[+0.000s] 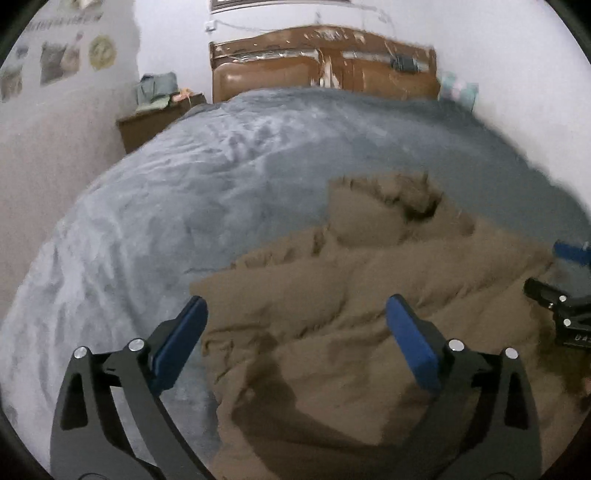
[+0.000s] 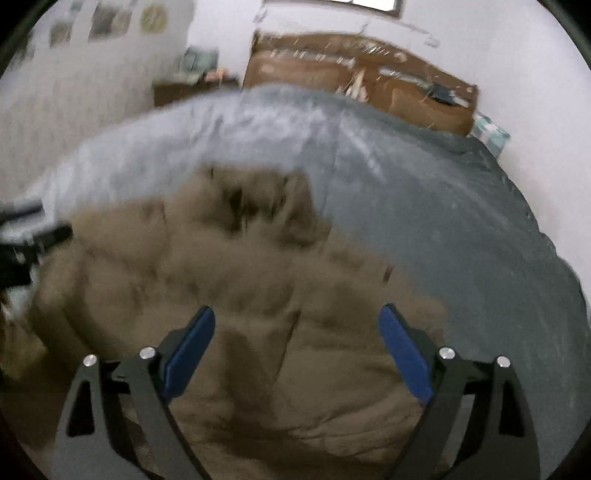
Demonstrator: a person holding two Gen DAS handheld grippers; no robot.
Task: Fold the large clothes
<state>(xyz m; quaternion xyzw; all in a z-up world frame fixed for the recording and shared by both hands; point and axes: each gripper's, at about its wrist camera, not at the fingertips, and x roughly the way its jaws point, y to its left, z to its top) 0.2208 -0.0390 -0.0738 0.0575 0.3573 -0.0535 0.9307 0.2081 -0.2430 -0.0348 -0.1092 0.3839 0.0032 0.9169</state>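
Where the grey blanket [image 1: 192, 192] covered the bed, one brown garment [image 1: 351, 314] lay rumpled across its near part, partly folded, with creases and a dark hollow toward its far edge. Left gripper [image 1: 295, 317]: jaws spread wide, blue pads [image 1: 181, 347] clear of the cloth, nothing between them; it hung over the garment's left edge, the left pad above blanket and the right pad above brown fabric. Right gripper [image 2: 297, 325]: jaws likewise wide apart, empty, poised over the garment's right portion; its view was blurred. Wooden headboard [image 1: 321, 62] stood at the far end against a pale wall [image 1: 177, 33]. Nightstand [image 1: 147, 122] stood left of the bed, bearing folded cloth; pictures hung above.
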